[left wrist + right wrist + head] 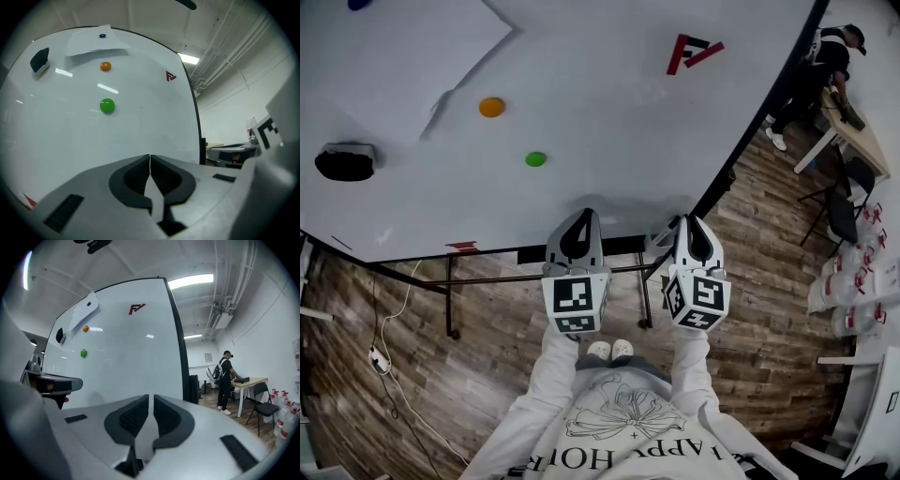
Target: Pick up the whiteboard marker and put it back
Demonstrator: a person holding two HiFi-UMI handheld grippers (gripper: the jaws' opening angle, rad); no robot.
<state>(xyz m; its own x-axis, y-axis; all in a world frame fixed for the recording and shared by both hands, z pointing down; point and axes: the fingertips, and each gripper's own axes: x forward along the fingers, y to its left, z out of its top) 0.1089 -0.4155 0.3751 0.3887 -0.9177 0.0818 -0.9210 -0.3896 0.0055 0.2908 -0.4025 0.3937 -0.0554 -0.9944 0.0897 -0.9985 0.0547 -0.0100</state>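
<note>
Two tongs (581,216) (689,222) partly hide the whiteboard ledge (623,246).

You faced a whiteboard (609,141). On it, an eraser (345,162) sat far left, an upper magnet (492,107) and a lower magnet (535,159) right of it, a logo (692,52) farther right. A person (825,66) stood at a table (862,141) past the board's right edge.

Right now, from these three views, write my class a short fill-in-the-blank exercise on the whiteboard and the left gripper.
On the whiteboard, the magnet just below the orange magnet is ___.
The logo on the board is ___.
The sheet of paper is pinned by a ___ magnet.
The left gripper, jaws together, holds ___.
Missing words: green, red, blue, nothing.
</note>
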